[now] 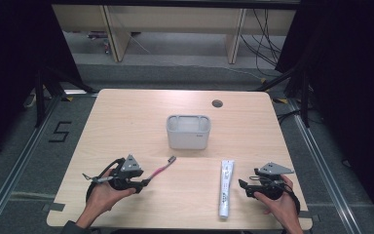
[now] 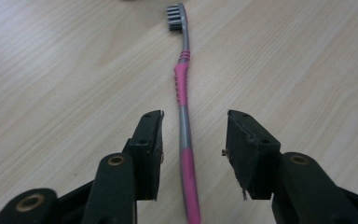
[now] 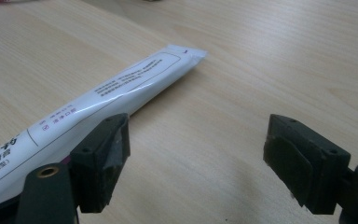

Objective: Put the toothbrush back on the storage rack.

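**Left tongs straddling the toothbrush**

The left tongs (image 2: 193,140) are lying low over the bench (image 1: 126,126), their jaws standing either side of the toothbrush (image 2: 182,88) handle with a gap on both sides; the pads are not pressing it. The toothbrush is lying flat on the bench, its grey head pointing away toward the white tub (image 1: 188,131) and its pink handle running back between the jaws. In the high view the left hand (image 1: 104,192) is holding these tongs at the near left of the bench.

The right tongs (image 3: 196,158) are standing spread wide, with nothing between them. The paste tube (image 3: 121,88) is lying flat just beside one jaw. The right hand (image 1: 280,200) is resting near the bench's near right edge.
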A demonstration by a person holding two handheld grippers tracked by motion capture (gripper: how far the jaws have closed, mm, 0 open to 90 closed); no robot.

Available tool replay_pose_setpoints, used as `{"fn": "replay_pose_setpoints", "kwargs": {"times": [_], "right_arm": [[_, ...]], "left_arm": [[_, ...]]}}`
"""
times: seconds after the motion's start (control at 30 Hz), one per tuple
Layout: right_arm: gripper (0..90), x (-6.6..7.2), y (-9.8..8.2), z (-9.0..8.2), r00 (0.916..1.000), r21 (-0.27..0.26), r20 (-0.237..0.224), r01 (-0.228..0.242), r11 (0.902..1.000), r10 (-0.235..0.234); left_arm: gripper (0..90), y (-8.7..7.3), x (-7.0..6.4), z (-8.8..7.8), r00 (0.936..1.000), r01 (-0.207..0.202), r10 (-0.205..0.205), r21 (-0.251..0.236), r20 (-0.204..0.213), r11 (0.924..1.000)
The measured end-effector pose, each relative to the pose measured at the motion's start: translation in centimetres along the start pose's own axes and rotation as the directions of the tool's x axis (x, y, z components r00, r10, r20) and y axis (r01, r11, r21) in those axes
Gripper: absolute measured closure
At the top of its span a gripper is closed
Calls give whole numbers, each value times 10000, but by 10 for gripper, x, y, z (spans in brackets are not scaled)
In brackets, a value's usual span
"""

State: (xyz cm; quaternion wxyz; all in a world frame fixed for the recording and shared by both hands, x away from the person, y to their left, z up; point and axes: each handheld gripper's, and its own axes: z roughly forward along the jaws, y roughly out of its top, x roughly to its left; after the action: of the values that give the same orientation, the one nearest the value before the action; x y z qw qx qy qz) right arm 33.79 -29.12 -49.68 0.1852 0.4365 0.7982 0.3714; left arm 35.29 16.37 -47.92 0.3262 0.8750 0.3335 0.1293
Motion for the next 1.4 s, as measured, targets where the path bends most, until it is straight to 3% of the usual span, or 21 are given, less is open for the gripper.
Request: {"fn": "replay_pose_setpoints", "kwargs": {"times": [0.1, 0.23, 0.27, 0.33, 0.43, 0.5, 0.63, 0.67, 0.8, 0.93, 0.97, 1.03, 1.07, 1.1, 1.13, 1.17, 1.2, 1.27, 1.3, 1.37, 1.4], "right_arm": [[231, 0, 0, 1, 9998, 59, -212, -40, 10000, 41], [232, 0, 0, 0, 10000, 78, -56, 29, 10000, -28], [232, 3, 0, 0, 9996, 224, -112, -242, 9995, 244], [232, 4, 0, 1, 9994, 194, -133, -303, 9994, 306], [232, 2, 0, 2, 9999, 46, -124, -117, 9999, 117], [232, 0, 0, 3, 9999, 27, -156, 73, 10000, -72], [232, 1, 0, 3, 9996, 113, -277, -36, 9999, 39], [232, 1, 0, 2, 9999, 73, -57, 113, 9999, -112], [232, 1, 1, 2, 9996, 113, -35, 268, 9996, -268], [232, 3, 1, 2, 9999, 204, -102, 65, 9998, -63], [232, 2, 1, 2, 9996, 174, -28, 297, 9994, -297], [232, 1, 1, 2, 9996, 163, -34, 294, 9994, -294], [232, 1, 1, 2, 9996, 159, -43, 288, 9995, -287], [233, 1, 1, 2, 9996, 159, -49, 285, 9995, -284], [233, 1, 1, 2, 9995, 202, -30, 318, 9993, -317], [233, 5, 0, 3, 9996, 284, -244, -107, 9995, 114], [233, 4, 1, 3, 9998, 246, -200, 25, 9997, -20], [233, 2, 1, 3, 9995, 141, -102, 314, 9994, -313], [234, 4, 1, 3, 9998, 199, -203, 66, 9998, -62], [234, 4, 1, 3, 9998, 201, -209, 64, 9998, -59], [235, 2, 1, 3, 9994, 123, -136, 332, 9994, -331]], "left_arm": [[568, 3, 2, 6, 10000, -8, 8, 234, -2, 9997], [617, 12, 7, 16, 9997, -249, 242, 726, 100, 9971], [625, 16, 7, 21, 9996, -282, 275, 905, 86, 9955], [648, 21, 8, 24, 9993, -387, 386, 1059, 23, 9936], [667, 25, 9, 26, 9990, -432, 421, 1231, 121, 9915], [675, 31, 10, 30, 9984, -489, 437, 1653, 351, 9850], [696, 34, 10, 35, 9981, -543, 485, 1766, 372, 9828], [702, 35, 10, 38, 9984, -488, 427, 1845, 372, 9816], [740, 38, 13, 45, 9985, -447, 375, 1926, 411, 9803], [769, 41, 15, 49, 9971, -595, 468, 2292, 605, 9716], [774, 42, 15, 50, 9966, -679, 548, 2350, 617, 9696], [789, 43, 14, 51, 9964, -706, 572, 2378, 629, 9688], [793, 45, 15, 51, 9948, -877, 716, 2535, 718, 9634], [797, 45, 15, 51, 9948, -877, 716, 2535, 718, 9634], [802, 48, 15, 52, 9941, -973, 798, 2755, 741, 9564], [807, 48, 15, 52, 9941, -973, 798, 2755, 741, 9564], [807, 50, 13, 53, 9937, -1036, 859, 2935, 725, 9503], [808, 51, 12, 54, 9945, -938, 755, 2989, 722, 9497], [810, 54, 12, 54, 9922, -1149, 926, 3223, 838, 9396], [809, 57, 12, 55, 9913, -1216, 961, 3460, 899, 9303], [809, 58, 11, 56, 9917, -1185, 920, 3601, 900, 9254]]}}
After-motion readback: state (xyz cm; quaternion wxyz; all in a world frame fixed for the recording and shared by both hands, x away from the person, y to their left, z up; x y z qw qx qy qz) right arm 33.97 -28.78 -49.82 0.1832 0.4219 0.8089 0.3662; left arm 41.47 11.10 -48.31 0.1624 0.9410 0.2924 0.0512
